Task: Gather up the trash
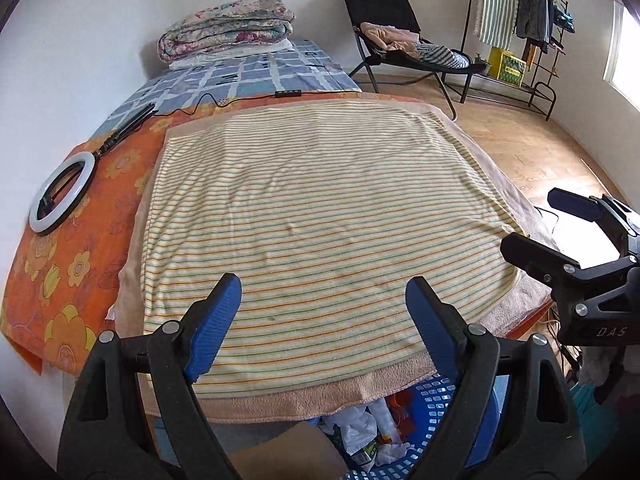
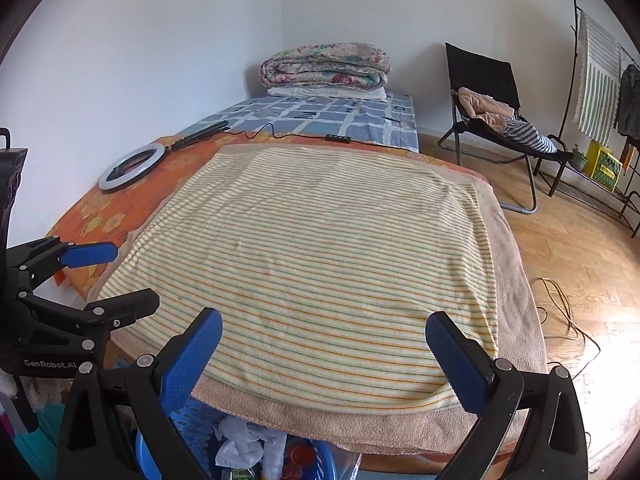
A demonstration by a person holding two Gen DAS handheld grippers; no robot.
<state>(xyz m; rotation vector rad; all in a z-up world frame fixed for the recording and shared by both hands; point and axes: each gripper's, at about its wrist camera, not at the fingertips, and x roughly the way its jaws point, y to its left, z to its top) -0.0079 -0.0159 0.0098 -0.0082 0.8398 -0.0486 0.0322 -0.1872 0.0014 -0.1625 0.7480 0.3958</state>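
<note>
Left wrist view: the left gripper (image 1: 322, 306) hangs over the near edge of the cream striped towel (image 1: 320, 216) on the bed, blue pads spread wide with nothing between them. Right gripper (image 2: 324, 342) is the same deal, fingers apart and empty, just beside the left one over that towel. Crumpled white plastic and paper trash (image 1: 360, 428) sits in the blue perforated plastic basket (image 1: 434, 400) just below the towel's near edge. White ring light (image 1: 62, 194) lies off the towel's left side.
</note>
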